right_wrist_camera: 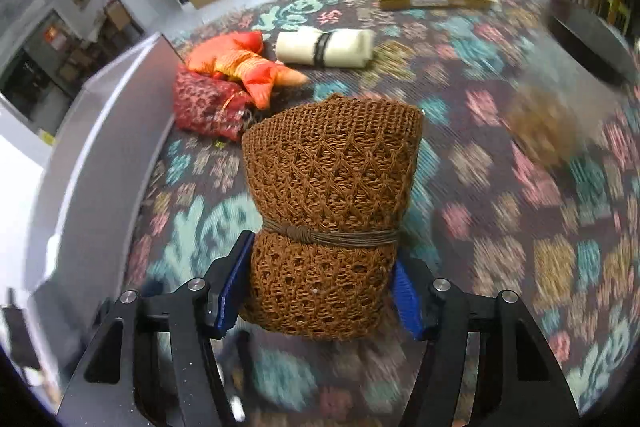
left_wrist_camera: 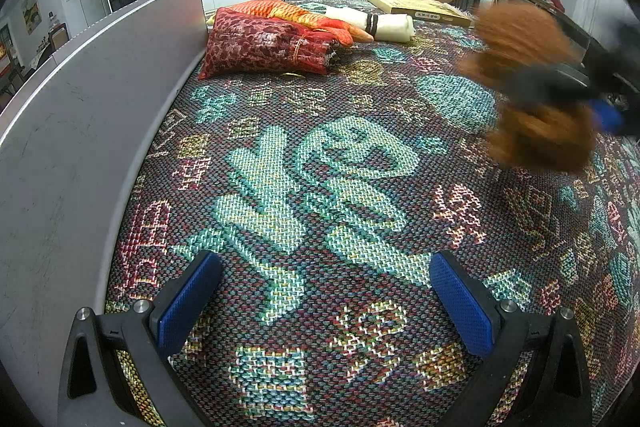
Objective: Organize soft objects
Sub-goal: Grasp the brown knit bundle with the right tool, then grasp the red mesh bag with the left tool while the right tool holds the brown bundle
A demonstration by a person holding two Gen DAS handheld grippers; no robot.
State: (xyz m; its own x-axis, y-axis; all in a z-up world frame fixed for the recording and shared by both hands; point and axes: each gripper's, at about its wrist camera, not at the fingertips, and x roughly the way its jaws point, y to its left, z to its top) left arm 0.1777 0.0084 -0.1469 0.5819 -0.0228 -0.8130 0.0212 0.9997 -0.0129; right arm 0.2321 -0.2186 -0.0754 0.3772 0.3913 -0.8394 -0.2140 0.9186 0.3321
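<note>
My right gripper (right_wrist_camera: 322, 255) is shut on a brown knitted bundle (right_wrist_camera: 332, 167) tied round with a cord, its blue pads pressing both sides below the cord. The bundle is held clear above the patterned woven cloth (right_wrist_camera: 500, 187). In the left wrist view the same bundle (left_wrist_camera: 520, 35) and right gripper (left_wrist_camera: 552, 83) appear blurred at the right. My left gripper (left_wrist_camera: 324, 259) stands open over the cloth with nothing between its fingers. At the far left lie a red patterned pouch (left_wrist_camera: 264, 45), an orange fish plush (left_wrist_camera: 304, 17) and a cream rolled cloth (left_wrist_camera: 380, 21), close together.
A grey upright panel (left_wrist_camera: 80, 127) borders the cloth along the left. A flat yellow box (left_wrist_camera: 420, 7) lies at the far edge. A blurred brown shape (right_wrist_camera: 548, 123) and a dark object (right_wrist_camera: 588, 39) sit to the right.
</note>
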